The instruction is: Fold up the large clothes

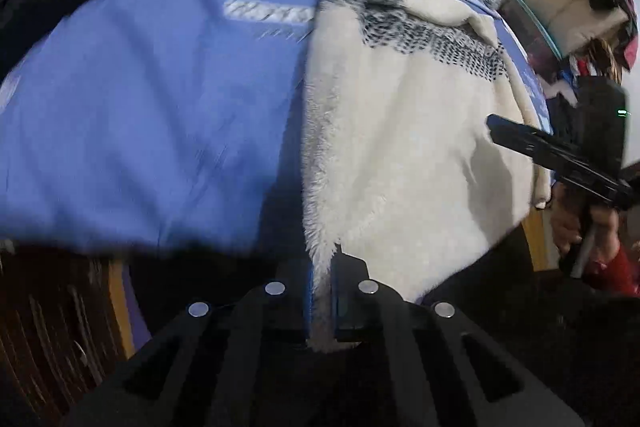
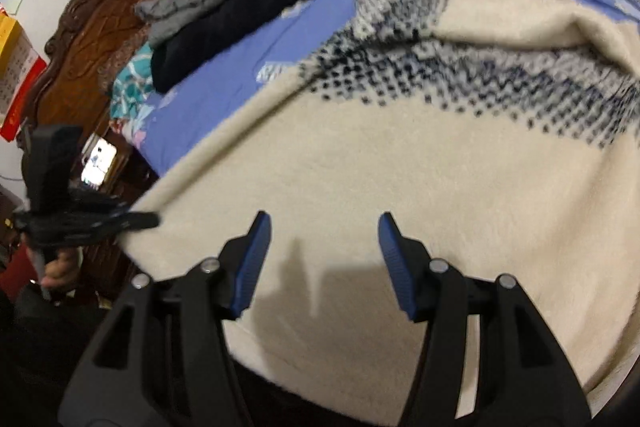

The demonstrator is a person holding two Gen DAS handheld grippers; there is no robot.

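Left wrist view first: at its left, the blue bedsheet (image 1: 140, 99) is seen spread over the bed, with a dark garment lying at the upper left corner. Toward the middle, the cream sweater (image 1: 400, 155) with its black dotted band is laid out on the sheet, and its fuzzy near edge is clamped between the closed fingers of the left gripper (image 1: 322, 291). At the right edge, the right gripper (image 1: 560, 163) is shown held over the sweater's far side, apart from the cloth as far as can be told.

Right wrist view, from its left: the carved wooden headboard (image 2: 92, 39) is visible, and beside it a stack of folded clothes (image 2: 236, 7), grey on top of dark navy, is set on the sheet. This stack is judged to be work already finished. The left gripper is seen again low at the left, at the sweater's edge. Across the middle and right, the cream sweater fills the frame, largely flat with one raised fold near the upper right. The right gripper (image 2: 325, 227) is held with its jaws spread wide and nothing between them, just above the fabric.

For this sweater the folding is judged barely begun: one edge is gripped, no fold is laid over, and sleeves and halves remain to be brought in
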